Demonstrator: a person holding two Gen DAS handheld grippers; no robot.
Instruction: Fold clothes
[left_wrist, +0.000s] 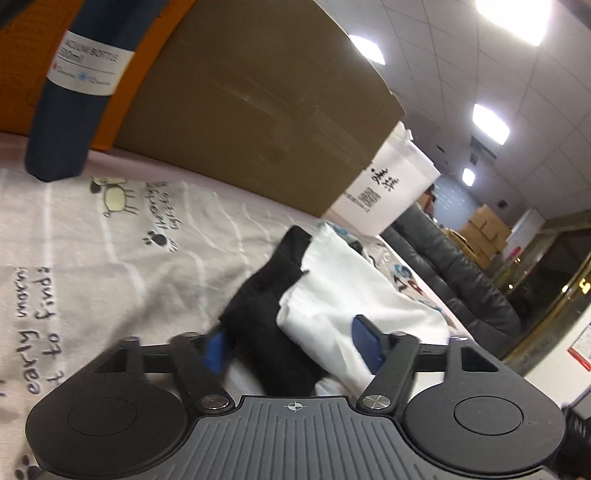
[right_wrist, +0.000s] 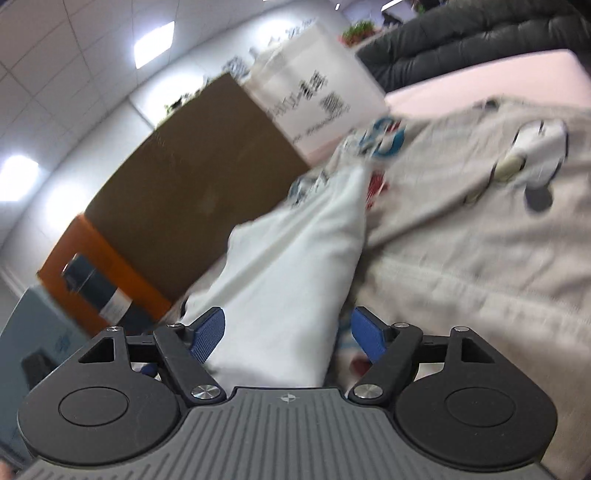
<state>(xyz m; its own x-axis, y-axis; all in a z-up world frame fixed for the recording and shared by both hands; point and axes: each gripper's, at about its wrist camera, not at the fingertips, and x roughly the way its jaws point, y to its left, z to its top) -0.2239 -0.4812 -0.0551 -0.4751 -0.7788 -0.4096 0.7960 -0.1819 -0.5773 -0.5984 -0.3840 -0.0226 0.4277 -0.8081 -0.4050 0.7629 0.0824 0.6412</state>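
1. Left gripper (left_wrist: 291, 350) sat low over the bed sheet (left_wrist: 74, 236), jaws part open. Black fabric (left_wrist: 266, 325) and a fold of the white garment (left_wrist: 340, 295) lay between the blue pads (left_wrist: 216, 350), but the pads did not press on either, so nothing was gripped

2. Right gripper (right_wrist: 288, 336) had its jaws spread wide. A ridge of the white garment (right_wrist: 295, 277) ran up between them. The left pad sat just beside the cloth and the right pad stood apart from it. No hold here either

3. The clothes lay bunched on the sheet, near a brown box (left_wrist: 266, 122) and a white box (left_wrist: 391, 184). The printed part of the garment (right_wrist: 384, 136) lay at the far end. A dark bottle (left_wrist: 70, 107) stood near the sheet's far left edge, apart from the clothes

4. Step judged: taking a fresh hold on the garment, one gripper to each side, ahead of a fold. The fold itself looked barely begun, the cloth still heaped

5. To do it well: pinch an edge or corner, not the thick middle of the ridge. The left should take white only, since catching the black with it would drag both

6. Close both fully before lifting, and lift together so the cloth hangs flat

7. Right view was blurred, and which layer lay on top could not be told
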